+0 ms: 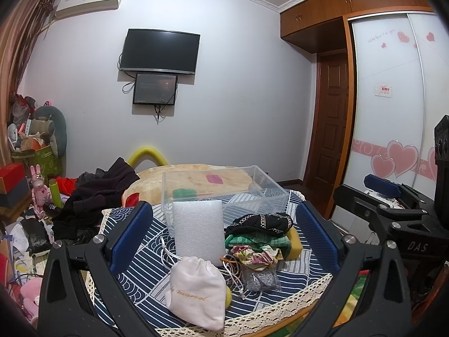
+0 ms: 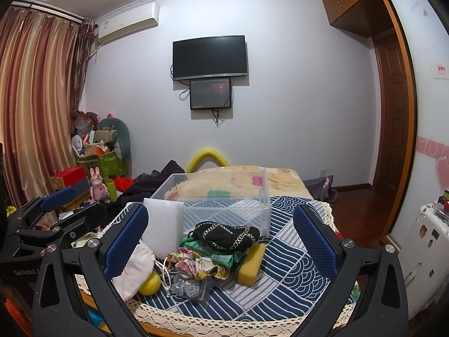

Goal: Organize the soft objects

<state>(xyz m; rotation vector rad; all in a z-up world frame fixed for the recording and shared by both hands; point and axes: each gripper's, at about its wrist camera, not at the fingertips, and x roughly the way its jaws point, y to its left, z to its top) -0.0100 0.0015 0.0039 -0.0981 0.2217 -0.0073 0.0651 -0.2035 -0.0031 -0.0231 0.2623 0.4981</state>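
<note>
Lying btwn spread left fingers (image 1: 132,233), white pouch (image 1: 196,292), right fingers (image 2: 314,236) spread too, empty.

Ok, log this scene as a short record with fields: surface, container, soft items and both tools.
surface: blue wave-pattern cloth
container: clear plastic bin, nothing in it
soft items: white foam block, white drawstring pouch, black fabric, green cloth, yellow sponge, floral scrunchie
left tool: open, holding nothing
right tool: open, holding nothing

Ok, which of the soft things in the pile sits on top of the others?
The black cloth with the pale patterned trim. It is draped over the green fabric; the floral scrunchie and yellow sponge sit lower, on the tablecloth.
</note>
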